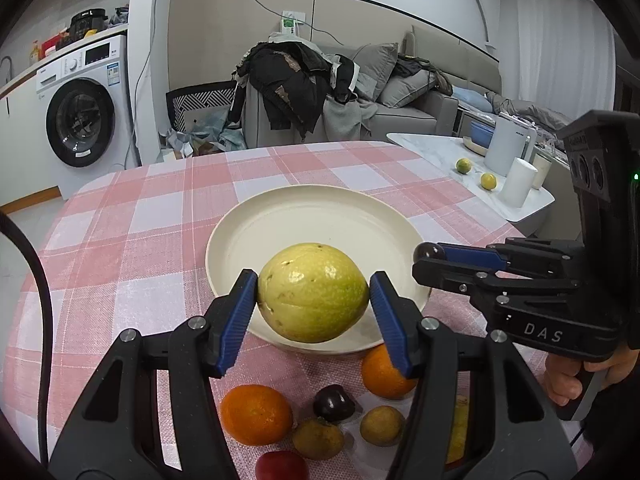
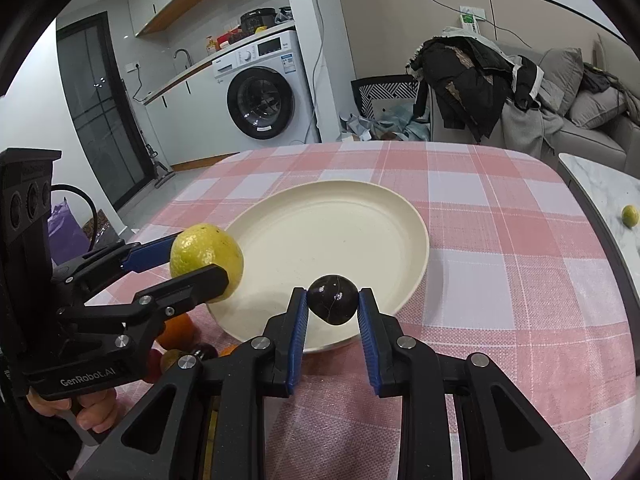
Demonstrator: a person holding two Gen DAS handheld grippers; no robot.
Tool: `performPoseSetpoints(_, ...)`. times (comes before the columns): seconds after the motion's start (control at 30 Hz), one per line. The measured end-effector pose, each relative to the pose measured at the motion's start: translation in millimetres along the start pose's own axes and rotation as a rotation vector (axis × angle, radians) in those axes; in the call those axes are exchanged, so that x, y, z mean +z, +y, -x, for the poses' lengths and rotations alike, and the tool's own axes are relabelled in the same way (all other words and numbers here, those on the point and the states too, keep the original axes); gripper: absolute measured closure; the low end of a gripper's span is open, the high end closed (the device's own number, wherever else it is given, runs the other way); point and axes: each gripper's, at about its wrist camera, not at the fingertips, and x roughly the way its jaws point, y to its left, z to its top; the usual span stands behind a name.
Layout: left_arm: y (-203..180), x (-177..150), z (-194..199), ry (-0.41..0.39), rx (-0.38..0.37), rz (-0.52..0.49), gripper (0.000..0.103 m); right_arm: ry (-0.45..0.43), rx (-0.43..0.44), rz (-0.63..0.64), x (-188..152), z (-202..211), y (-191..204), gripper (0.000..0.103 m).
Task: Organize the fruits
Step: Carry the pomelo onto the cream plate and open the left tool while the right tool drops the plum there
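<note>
My left gripper [image 1: 313, 296] is shut on a large yellow-green citrus fruit [image 1: 312, 292], held above the near rim of an empty cream plate [image 1: 320, 216]. In the right wrist view that fruit [image 2: 206, 260] hangs at the plate's left edge [image 2: 340, 236]. My right gripper [image 2: 333, 306] is shut on a small dark plum [image 2: 333, 299], over the plate's near rim; the plum [image 1: 429, 251] also shows at the right in the left wrist view. On the cloth below lie two oranges [image 1: 256, 414] [image 1: 386, 374], a dark plum [image 1: 333, 402], two brownish fruits [image 1: 318, 438] [image 1: 381, 425] and a red one [image 1: 282, 466].
The table carries a pink checked cloth [image 2: 500, 248]. A white side table [image 1: 472, 176] at the right holds two small limes [image 1: 488, 181], a kettle and cups. A washing machine [image 2: 264, 88] and a sofa piled with clothes [image 1: 304, 92] stand behind. A hand [image 1: 572, 376] holds the right gripper's handle.
</note>
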Motion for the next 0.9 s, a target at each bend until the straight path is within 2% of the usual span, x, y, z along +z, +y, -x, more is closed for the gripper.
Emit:
performPoseSetpoints(0.6,5.2,-8.0,-18.6,0.036,0.01,-0.01,0.047,0.02,-0.01,0.026,-6.1,-9.4,0.9,0.076)
performPoseSetpoints(0.67,4.9,-7.8,-18.0,0.037,0.009,-0.006,0.047,0.016,-0.01,0.024,-6.1,-9.2,0.5,0.072)
performPoseSetpoints(0.73,7.1,-8.1,-18.3,0.036,0.004,0.004,0.047,0.005,-0.013,0.024,-6.5,-6.8,0.6,0.059)
performPoseSetpoints(0.9,16.5,-8.9,-16.1,0.04,0.018,0.017,0.046,-0.01,-0.049,0.054,-9.9,-1.0,4.5,0.049)
